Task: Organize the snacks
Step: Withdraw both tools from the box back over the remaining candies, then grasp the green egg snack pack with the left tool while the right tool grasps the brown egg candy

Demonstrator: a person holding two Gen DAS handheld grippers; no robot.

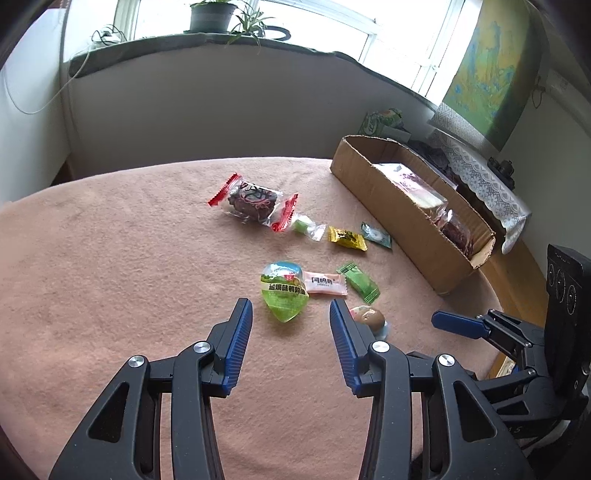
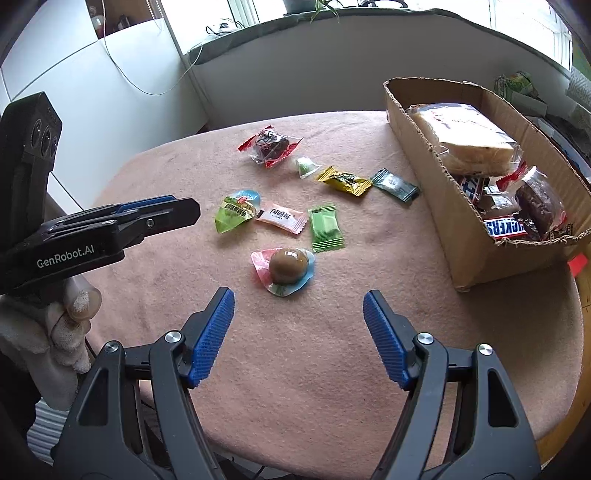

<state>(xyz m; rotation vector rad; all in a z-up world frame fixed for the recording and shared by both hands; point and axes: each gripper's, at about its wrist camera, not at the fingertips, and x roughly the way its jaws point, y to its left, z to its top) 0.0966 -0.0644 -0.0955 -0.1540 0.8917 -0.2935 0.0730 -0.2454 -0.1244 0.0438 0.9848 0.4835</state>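
Pinkish-tan cloth [image 2: 332,369] covers a round table, fuzzy nap, a few faint darker marks toward the far edge. Behind it a pale wall w/ a dark-topped window sill [image 1: 207,40] carrying a potted plant [image 1: 212,16] at 12 o'clock and a thin cable trailing down at 10. At 2 o'clock in left wrist view hangs a yellow-green painting [image 1: 487,74] above a lace-edged runner [image 1: 480,177].

Cardboard box [image 2: 421,155] sits at 2 o'clock on the cloth, open-topped, holding a wrapped sandwich-type cake [image 2: 469,144], a Snickers bar [image 2: 506,227] and other wrapped bits.

Loose snacks lie mid-table, apart from the box: red-ended dark cake pack [image 2: 271,146] at 12, small green-white candy [image 2: 306,166] just beside it, yellow sachet [image 2: 343,181], dark teal sachet [image 2: 395,184]. Nearer row: green egg pouch [image 2: 236,210], pink sachet [image 2: 282,218] touching it, light green sachet [image 2: 325,227]. Closest is a brown egg in a clear pack [image 2: 286,269], at 12 o'clock from right gripper [image 2: 299,314].

Right gripper: jaws wide, nothing between them, above the cloth. Left gripper [image 1: 291,315]: jaws spread moderately, holding nothing, green egg pouch just ahead at 12. Gloved hand [image 2: 55,325] grips its handle at 9 o'clock in right wrist view.
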